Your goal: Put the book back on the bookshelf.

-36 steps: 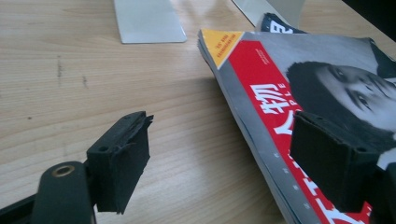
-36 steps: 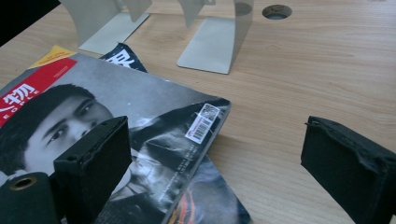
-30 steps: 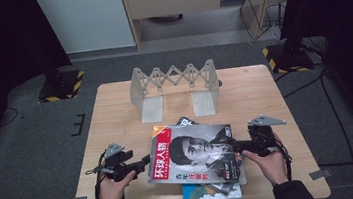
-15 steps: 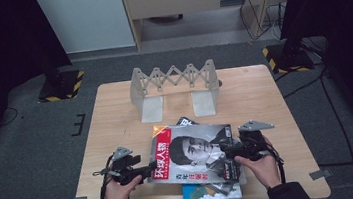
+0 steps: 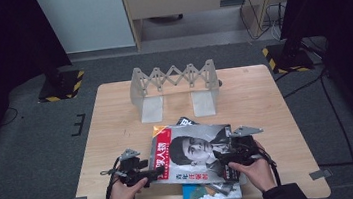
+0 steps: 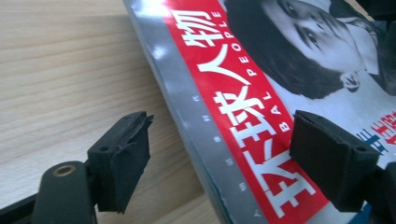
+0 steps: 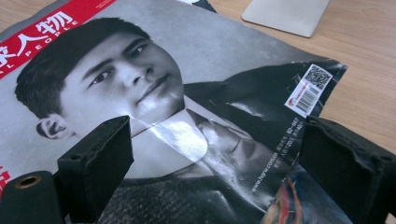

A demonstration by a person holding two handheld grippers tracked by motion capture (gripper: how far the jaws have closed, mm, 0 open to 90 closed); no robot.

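Observation:
A magazine (image 5: 193,150) with a red title band and a portrait cover lies at the table's near edge, on top of other books. My left gripper (image 5: 155,172) is at its left side. In the left gripper view, my left gripper (image 6: 219,154) straddles the magazine's (image 6: 243,107) spine edge with a gap at each pad; the jaws have just been opening a little. My right gripper (image 5: 221,157) is at the magazine's right side. In the right gripper view, my right gripper (image 7: 215,163) stands wide over the cover (image 7: 187,70), not pressing on it.
A book with a blue cover (image 5: 210,193) sticks out under the magazine at the near edge, and a dark one (image 5: 184,122) peeks out behind. A grey folding rack (image 5: 175,79) stands at the back of the wooden table (image 5: 116,121).
Both hands have come inward and a little lower, closing in on the magazine's left and right sides. The magazine has stayed where it lay.

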